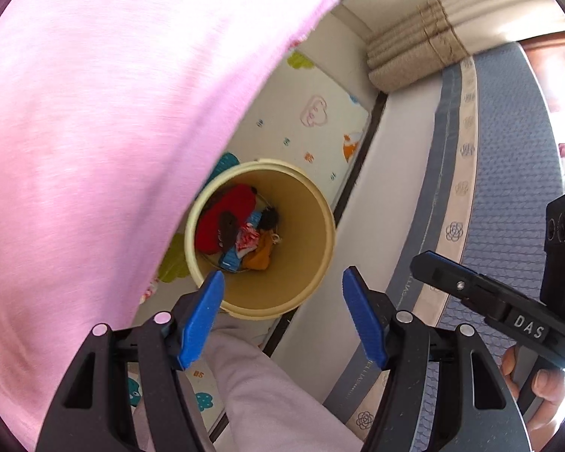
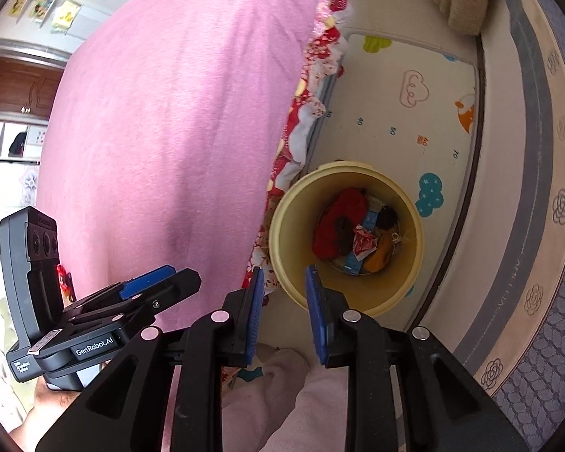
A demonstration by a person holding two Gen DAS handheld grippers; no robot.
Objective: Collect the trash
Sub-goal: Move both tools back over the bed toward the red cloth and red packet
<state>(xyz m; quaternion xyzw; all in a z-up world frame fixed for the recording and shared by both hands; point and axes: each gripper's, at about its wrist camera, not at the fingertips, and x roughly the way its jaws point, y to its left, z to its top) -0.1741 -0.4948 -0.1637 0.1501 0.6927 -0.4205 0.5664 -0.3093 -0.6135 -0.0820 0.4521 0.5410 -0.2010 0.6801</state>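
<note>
Both grippers point steeply down over a pale yellow bin [image 1: 312,226] that stands on a patterned play mat [image 1: 320,128]. Left gripper [image 1: 282,301]: its blue pads [image 1: 203,312] stand wide apart with nothing between them, and the near rim of the bin shows just below and ahead of the tips. Right gripper [image 2: 284,297]: its blue pads [image 2: 254,312] are set close but with a clear gap, and nothing is clamped in it; the bin's near rim lies right under its tips.

Trash sits at the bottom of the bin, ahead of both grippers: a red cloth-like lump [image 2: 337,226], a blue packet [image 2: 358,260], a red-and-white wrapper [image 2: 363,243], an orange piece [image 2: 378,258] and some dark scraps [image 1: 269,218].

To the left of both grippers hangs a large pink blanket [image 2: 169,132], with a red floral cloth [image 2: 305,132] along its edge beside the bin. To the right runs a grey-blue quilted mattress edge [image 1: 508,188]. Below the tips, close in, lies pale pink fabric [image 1: 267,388]. A hand [image 1: 542,391] grips the right gripper's handle in the left wrist view.
</note>
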